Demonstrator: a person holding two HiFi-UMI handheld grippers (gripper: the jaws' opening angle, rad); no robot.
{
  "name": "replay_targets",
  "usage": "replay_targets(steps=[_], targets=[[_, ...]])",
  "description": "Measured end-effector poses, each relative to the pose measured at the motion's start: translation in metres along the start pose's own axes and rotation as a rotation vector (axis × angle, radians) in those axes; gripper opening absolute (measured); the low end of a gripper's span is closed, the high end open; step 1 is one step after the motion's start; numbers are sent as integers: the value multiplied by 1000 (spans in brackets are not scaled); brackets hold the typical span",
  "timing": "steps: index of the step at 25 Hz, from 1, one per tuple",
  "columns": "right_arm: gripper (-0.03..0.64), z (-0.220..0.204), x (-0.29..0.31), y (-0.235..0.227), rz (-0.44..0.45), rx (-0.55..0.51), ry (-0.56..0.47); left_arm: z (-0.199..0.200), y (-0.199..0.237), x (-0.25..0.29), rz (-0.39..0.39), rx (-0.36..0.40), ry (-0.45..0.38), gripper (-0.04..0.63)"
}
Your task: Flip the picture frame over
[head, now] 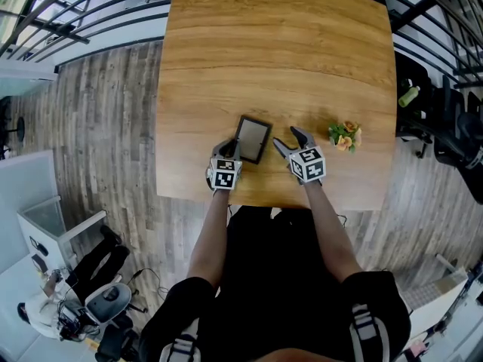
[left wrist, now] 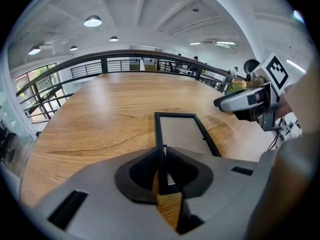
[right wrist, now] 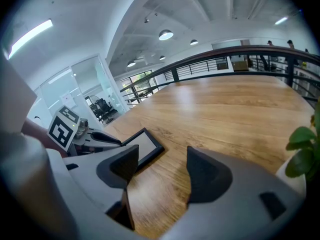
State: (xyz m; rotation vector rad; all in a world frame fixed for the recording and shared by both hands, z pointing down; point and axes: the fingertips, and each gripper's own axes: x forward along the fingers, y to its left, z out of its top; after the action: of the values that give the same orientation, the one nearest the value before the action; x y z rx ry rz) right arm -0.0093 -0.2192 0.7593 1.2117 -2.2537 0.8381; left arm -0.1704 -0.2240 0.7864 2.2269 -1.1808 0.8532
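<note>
A black picture frame (head: 252, 138) with a pale inner panel lies flat near the front edge of the wooden table (head: 279, 51). My left gripper (head: 232, 148) sits at the frame's near left corner. In the left gripper view the frame (left wrist: 182, 134) runs away from me, and its thin left rail stands between the pads of that gripper (left wrist: 162, 171), which press on it. My right gripper (head: 290, 138) stands open just right of the frame, nothing between its jaws. In the right gripper view the frame (right wrist: 145, 146) lies left of the open jaws (right wrist: 162, 166).
A small potted plant (head: 345, 136) with orange flowers stands on the table to the right of my right gripper; its leaves (right wrist: 302, 149) show at the right edge of the right gripper view. A dark railing (head: 90, 6) curves round the table's far side. A white bin (head: 45, 221) stands on the floor at the left.
</note>
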Motion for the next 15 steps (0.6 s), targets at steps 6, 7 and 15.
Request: replay_targets(steps=[6, 7, 15], targets=[[301, -5, -5, -3, -6, 4, 2, -2, 1, 0, -3, -82, 2, 69], [301, -5, -5, -2, -7, 5, 3, -2, 2, 0, -1, -97, 1, 69], [301, -12, -10, 9, 8, -7, 15, -3, 4, -2, 18, -183, -7, 57]])
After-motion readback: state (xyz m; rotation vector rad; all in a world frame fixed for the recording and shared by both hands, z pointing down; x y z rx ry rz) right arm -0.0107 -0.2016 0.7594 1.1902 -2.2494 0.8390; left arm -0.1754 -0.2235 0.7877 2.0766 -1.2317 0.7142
